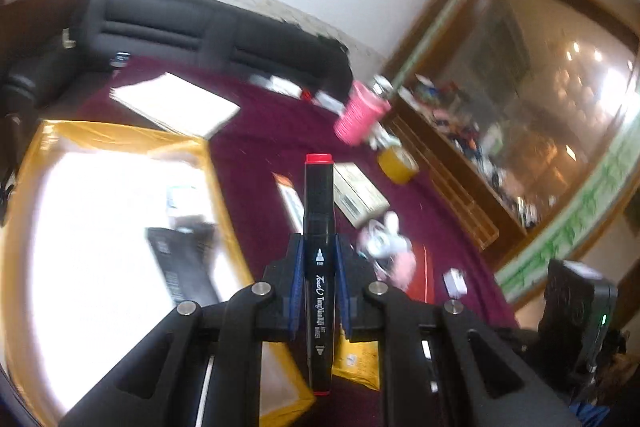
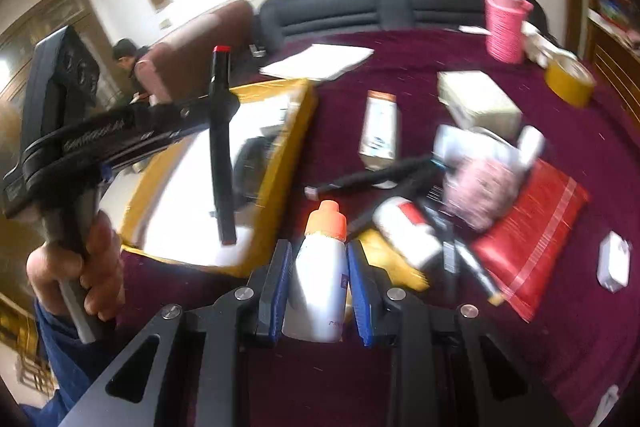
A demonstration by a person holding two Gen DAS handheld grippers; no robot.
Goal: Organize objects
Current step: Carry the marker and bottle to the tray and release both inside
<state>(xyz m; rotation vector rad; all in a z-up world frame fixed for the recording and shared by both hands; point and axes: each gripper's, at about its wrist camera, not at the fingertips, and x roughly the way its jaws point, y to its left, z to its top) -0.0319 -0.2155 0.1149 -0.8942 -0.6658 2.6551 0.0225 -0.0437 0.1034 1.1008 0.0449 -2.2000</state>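
My left gripper (image 1: 319, 247) is shut on a black marker with red caps (image 1: 319, 211), held in the air above the maroon table. It shows from the side in the right wrist view (image 2: 221, 147), over the open yellow box (image 2: 276, 163). My right gripper (image 2: 318, 259) is shut on a white bottle with an orange cap (image 2: 320, 279), just right of the box. The box also shows in the left wrist view (image 1: 120, 139), with a dark item inside it.
On the maroon cloth (image 2: 520, 327) lie a red pouch (image 2: 532, 239), pens, a white-red tube (image 2: 408, 231), small cartons (image 2: 476, 103), a tape roll (image 2: 570, 83), a pink cup (image 2: 504, 27), white paper (image 2: 320, 61) and a white charger (image 2: 614, 261). A black sofa (image 2: 372, 7) stands behind.
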